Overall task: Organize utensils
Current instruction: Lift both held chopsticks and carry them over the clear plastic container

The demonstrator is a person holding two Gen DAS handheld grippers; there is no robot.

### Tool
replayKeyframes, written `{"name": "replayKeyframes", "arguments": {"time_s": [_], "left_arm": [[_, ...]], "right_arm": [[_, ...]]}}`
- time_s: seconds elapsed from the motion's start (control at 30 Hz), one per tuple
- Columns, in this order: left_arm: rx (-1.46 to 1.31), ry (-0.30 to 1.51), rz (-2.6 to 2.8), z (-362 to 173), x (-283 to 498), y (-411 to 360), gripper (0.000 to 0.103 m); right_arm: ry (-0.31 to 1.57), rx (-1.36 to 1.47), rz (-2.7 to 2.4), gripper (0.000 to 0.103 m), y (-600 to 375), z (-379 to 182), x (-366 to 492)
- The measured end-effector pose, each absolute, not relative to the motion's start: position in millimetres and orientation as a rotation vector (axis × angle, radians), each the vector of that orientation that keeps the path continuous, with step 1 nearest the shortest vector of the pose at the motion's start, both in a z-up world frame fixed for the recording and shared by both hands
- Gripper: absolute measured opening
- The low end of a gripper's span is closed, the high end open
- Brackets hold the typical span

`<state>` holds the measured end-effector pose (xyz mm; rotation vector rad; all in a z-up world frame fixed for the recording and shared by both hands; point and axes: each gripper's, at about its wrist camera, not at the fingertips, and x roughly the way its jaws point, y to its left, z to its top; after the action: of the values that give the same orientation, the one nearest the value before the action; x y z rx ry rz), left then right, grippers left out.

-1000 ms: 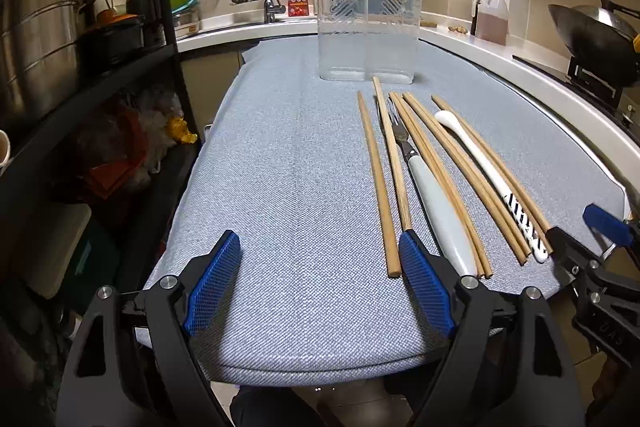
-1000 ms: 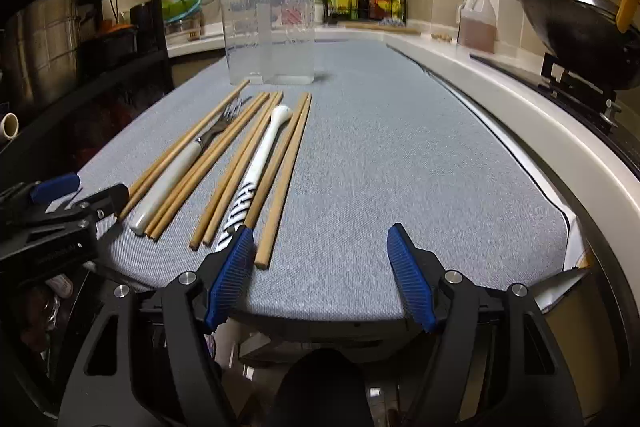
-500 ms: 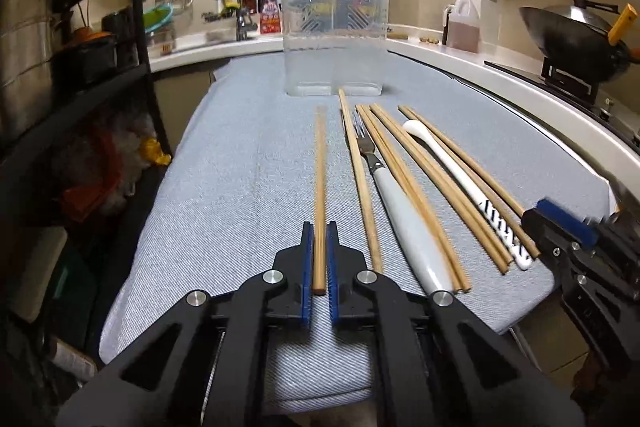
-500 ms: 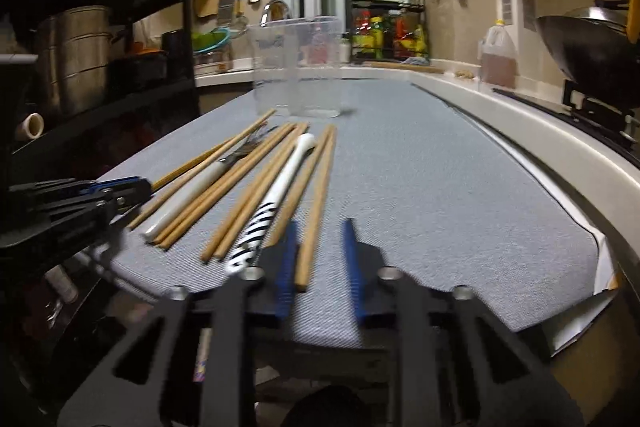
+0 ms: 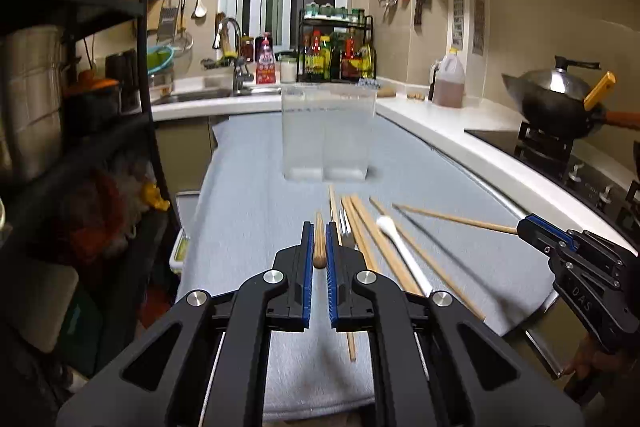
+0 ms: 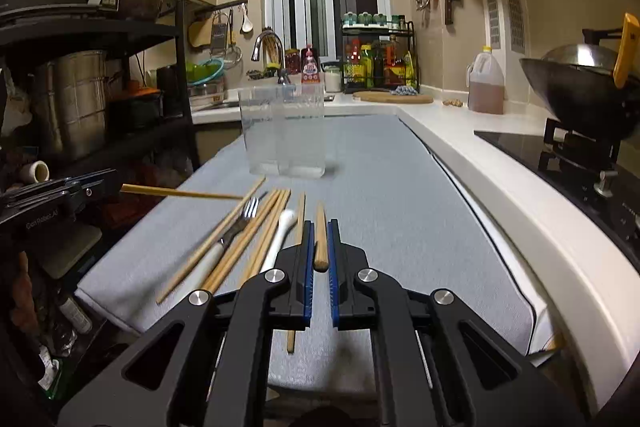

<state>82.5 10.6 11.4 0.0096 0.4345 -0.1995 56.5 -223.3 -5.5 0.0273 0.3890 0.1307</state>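
My left gripper (image 5: 319,239) is shut on a wooden chopstick (image 5: 319,243) and holds it above the grey mat (image 5: 256,195). My right gripper (image 6: 320,239) is shut on another wooden chopstick (image 6: 320,239), also lifted; it shows in the left wrist view (image 5: 452,218) too. Several more chopsticks (image 6: 256,239), a white-handled fork (image 6: 224,247) and a white spoon (image 6: 280,231) lie on the mat. A clear two-compartment plastic holder (image 5: 326,135) stands upright at the mat's far end and looks empty.
A black shelf rack (image 5: 72,99) with pots stands to the left. A white counter (image 6: 500,163) runs along the right with a wok (image 6: 576,87) on a stove. A sink (image 5: 200,93) and a bottle rack (image 5: 336,47) are behind the holder.
Both grippers, open a second ago, closed on a chopstick each and have now lifted them off the mat. The remaining utensils lie as before.
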Motion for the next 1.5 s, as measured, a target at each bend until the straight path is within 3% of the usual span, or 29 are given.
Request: {"name": "replayKeyframes", "arguments": {"time_s": [0.83,1.17,1.5], "left_arm": [[0.037,0.502,-0.238,138.2,205.3,8.7,0.006],[0.013,0.321,-0.249,235.7,237.1,13.4,0.006],[0.003,0.268,-0.239,233.8,293.1,-2.8,0.006]], "right_arm": [[0.326,0.025,0.213,0.006,-213.3,150.6,199.7],[0.224,-0.014,0.293,0.006,-195.6,246.1,235.1],[0.273,-0.027,0.286,0.006,-181.2,240.3,288.2]]}}
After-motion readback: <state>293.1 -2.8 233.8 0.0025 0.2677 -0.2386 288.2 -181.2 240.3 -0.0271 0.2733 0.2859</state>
